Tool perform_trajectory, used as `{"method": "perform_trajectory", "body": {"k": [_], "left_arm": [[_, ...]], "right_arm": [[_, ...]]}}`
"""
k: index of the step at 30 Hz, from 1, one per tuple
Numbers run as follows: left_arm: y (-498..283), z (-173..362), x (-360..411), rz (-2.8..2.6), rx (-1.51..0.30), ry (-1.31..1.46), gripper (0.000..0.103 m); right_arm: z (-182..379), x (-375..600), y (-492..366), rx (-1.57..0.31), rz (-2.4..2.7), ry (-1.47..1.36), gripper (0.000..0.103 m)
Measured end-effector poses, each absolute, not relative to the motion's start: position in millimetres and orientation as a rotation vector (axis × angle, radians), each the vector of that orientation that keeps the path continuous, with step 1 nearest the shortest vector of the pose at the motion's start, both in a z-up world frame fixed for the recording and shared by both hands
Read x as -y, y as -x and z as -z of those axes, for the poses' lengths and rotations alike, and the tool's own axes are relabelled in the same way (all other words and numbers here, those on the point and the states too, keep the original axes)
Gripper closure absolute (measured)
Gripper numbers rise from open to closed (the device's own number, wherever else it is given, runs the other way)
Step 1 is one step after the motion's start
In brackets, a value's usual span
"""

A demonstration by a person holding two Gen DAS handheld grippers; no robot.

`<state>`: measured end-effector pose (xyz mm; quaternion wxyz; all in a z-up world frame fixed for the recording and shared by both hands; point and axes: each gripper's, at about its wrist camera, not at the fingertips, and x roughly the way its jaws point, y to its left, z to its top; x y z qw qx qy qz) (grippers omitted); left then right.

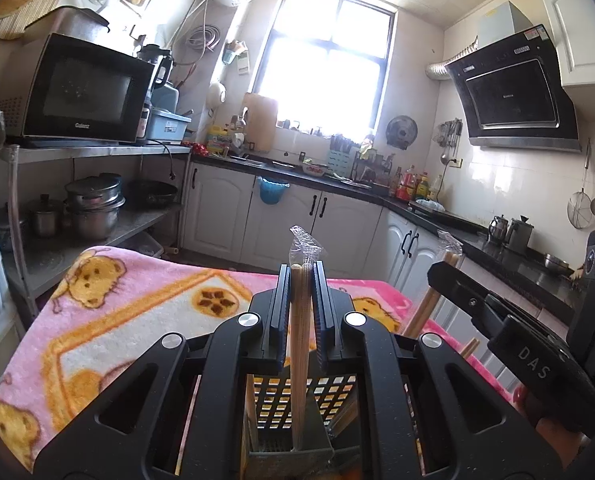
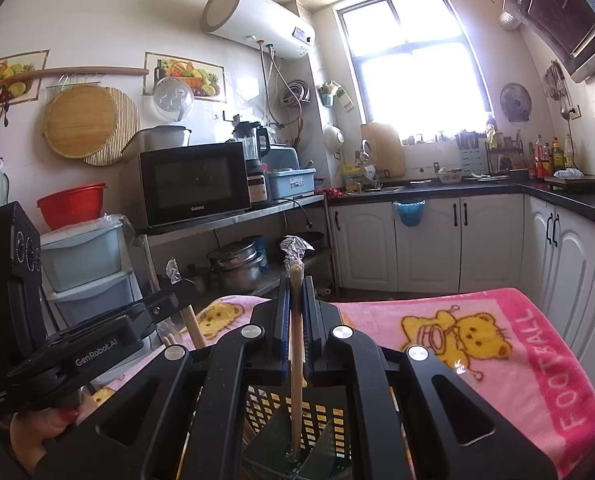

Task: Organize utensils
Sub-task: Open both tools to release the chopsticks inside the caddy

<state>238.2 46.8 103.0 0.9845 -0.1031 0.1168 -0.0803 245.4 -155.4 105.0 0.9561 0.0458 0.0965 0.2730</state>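
Observation:
My left gripper (image 1: 302,270) is shut on a pair of wooden chopsticks (image 1: 300,344) in a clear wrapper, held upright. Their lower ends reach down into a black perforated utensil holder (image 1: 297,404) just below the jaws. My right gripper (image 2: 296,280) is shut on another wrapped pair of chopsticks (image 2: 296,360), also upright, with the tips inside the same black holder (image 2: 317,420). Each gripper shows in the other's view: the right gripper (image 1: 445,276) at the right, the left gripper (image 2: 185,286) at the left. Both stand over a pink cartoon blanket (image 1: 129,320).
The pink blanket (image 2: 497,340) covers the table. Beyond it stand white kitchen cabinets (image 1: 281,220) under a black counter, a steel shelf with pots (image 1: 93,204) and a microwave (image 1: 81,92). Plastic drawers (image 2: 89,272) stand at the left. A hand (image 2: 49,432) grips the left tool.

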Motion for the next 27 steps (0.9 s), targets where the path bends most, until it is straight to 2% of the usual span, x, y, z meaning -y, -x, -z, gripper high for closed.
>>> {"method": "perform_trajectory", "body": {"k": [11, 15, 24, 27], "left_arm": [[-240.0, -91.4, -45.2, 0.175, -0.267, 0.216, 0.096], [-240.1, -88.2, -46.0, 0.175, -0.277, 0.222, 0.096], [-235.1, -84.6, -45.1, 0.187, -0.315, 0.232, 0.095], [-232.7, -83.8, -44.4, 0.191, -0.332, 0.237, 0.089]], "right_arm": [[-90.3, 158.0, -245.2, -0.233, -0.533, -0.100, 0.096], [-84.7, 161.5, -244.1, -0.251, -0.527, -0.111, 0.086], [-83.7, 169.9, -234.3, -0.273, -0.520, -0.109, 0.082], [-83.7, 172.5, -231.1, -0.281, -0.509, -0.105, 0.082]]}}
